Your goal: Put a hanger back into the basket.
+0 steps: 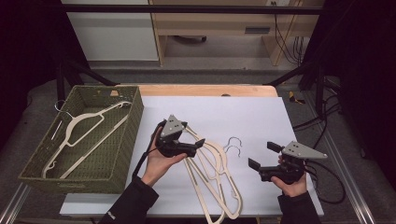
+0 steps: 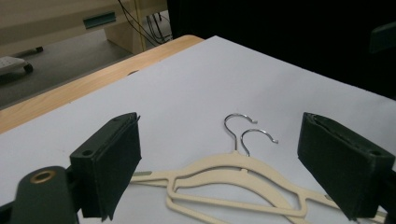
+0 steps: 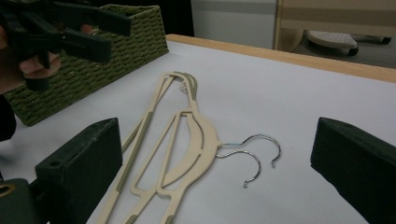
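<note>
1. Two cream hangers are lying stacked on the white sheet, roughly mid-counter between the two hands. Their metal hooks point toward the right hand's side, and the shoulders run down toward the near edge.
2. Hard to say where one hanger ends and the other starts, since they overlap so closely. From the high view the bottom ends get cut off at the frame edge.
3. The left tongs hover right over the upper end of the hangers with the jaws spread apart, nothing between them. In the left gripper view the hangers sit low between the jaws, and I can't tell if anything's touching.
4. The right tongs are also wide apart, empty, just beside the hooks but clear of them. In the right gripper view the hooks lie on the sheet between the two jaws.
5. There's a green woven basket at the left edge of the counter with another cream hanger inside, lying at a slant. Its hook end is tucked up by the far wall, tough to make out.
6. The counter itself is light wood, mostly covered by that white sheet.
7. Behind it there's grey floor, pale wooden furniture and some dangling black cables. Both sides of the room go properly dark, so I can't see much there.
</note>
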Available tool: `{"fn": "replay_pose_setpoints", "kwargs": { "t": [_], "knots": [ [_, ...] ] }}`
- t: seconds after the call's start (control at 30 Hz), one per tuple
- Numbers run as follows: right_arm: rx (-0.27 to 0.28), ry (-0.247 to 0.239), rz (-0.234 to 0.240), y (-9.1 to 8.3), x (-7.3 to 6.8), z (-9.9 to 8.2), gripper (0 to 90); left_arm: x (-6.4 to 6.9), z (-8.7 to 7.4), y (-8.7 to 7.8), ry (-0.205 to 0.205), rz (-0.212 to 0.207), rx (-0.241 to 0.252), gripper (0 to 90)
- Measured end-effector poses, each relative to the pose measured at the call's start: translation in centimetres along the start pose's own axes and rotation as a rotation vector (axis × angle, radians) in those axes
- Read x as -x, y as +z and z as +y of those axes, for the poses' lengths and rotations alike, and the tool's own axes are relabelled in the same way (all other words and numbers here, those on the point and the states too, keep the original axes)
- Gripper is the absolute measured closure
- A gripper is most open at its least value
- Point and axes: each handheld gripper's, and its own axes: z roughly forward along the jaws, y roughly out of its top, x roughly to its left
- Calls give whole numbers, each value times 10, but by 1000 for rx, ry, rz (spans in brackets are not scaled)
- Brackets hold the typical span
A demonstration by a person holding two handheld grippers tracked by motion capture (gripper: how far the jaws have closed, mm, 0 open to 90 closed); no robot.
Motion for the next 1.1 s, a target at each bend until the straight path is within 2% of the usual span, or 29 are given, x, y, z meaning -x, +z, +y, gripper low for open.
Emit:
{"fn": "replay_pose_setpoints", "kwargs": {
  "t": [0.27,0.33,0.6,0.77,0.93,1.1],
  "knots": [
    [18,2,1,-4,1,1,30,6,-4,36,12,-16,-57,139],
    [18,-1,2,-3,1,1,30,8,-4,45,26,-11,-76,145],
    [25,2,9,-5,1,2,33,11,-10,79,23,-40,-131,166],
    [28,1,8,-5,1,3,33,13,-13,95,21,-47,-155,176],
    [29,0,13,-6,1,3,34,16,-15,110,35,-54,-181,235],
    [32,-2,15,-6,1,3,35,19,-21,125,30,-63,-207,320]
  ]
}}
